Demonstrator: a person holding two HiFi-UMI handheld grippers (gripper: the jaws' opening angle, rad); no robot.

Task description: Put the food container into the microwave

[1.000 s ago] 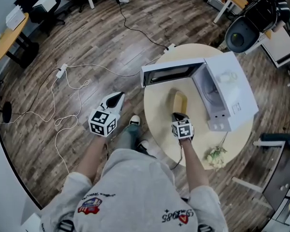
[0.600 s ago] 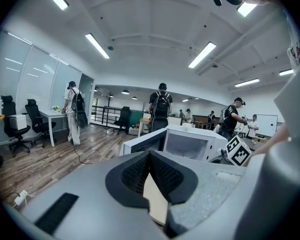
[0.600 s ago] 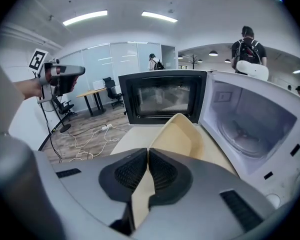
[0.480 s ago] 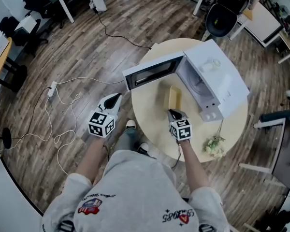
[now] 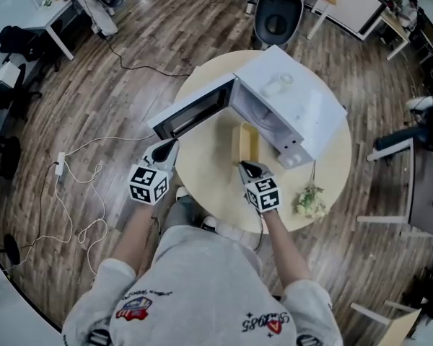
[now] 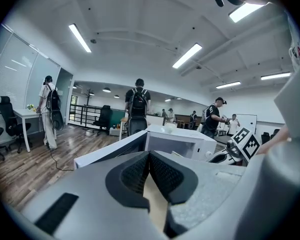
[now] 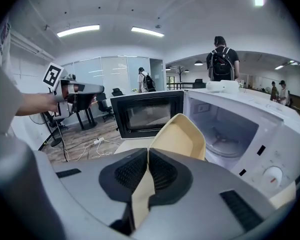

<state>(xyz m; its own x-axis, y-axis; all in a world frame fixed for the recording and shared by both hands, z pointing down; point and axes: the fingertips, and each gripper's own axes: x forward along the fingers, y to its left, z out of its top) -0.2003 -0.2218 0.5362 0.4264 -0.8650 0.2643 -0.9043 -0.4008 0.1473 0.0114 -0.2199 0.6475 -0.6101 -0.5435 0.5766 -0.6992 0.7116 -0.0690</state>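
A white microwave (image 5: 296, 99) stands on the round table (image 5: 202, 168), its door (image 5: 191, 110) swung open to the left. The beige food container (image 5: 245, 143) is tilted up just in front of the open cavity (image 7: 230, 129). My right gripper (image 5: 244, 166) is shut on its near rim, and the right gripper view shows the container (image 7: 182, 134) rising from the jaw tips (image 7: 148, 154). My left gripper (image 5: 166, 150) is shut and holds nothing, by the table's left edge below the door. The left gripper view shows its jaws (image 6: 149, 156) pointing at the door (image 6: 115, 151).
A small bunch of flowers (image 5: 308, 202) lies on the table at the right. An office chair (image 5: 278, 16) stands beyond the table. Cables (image 5: 79, 189) trail over the wooden floor at the left. Several people (image 6: 138, 104) stand in the background.
The head view has swung, shifting table and microwave up and left in frame. My right gripper with the container has come closer to the open microwave. The left gripper has risen toward the door.
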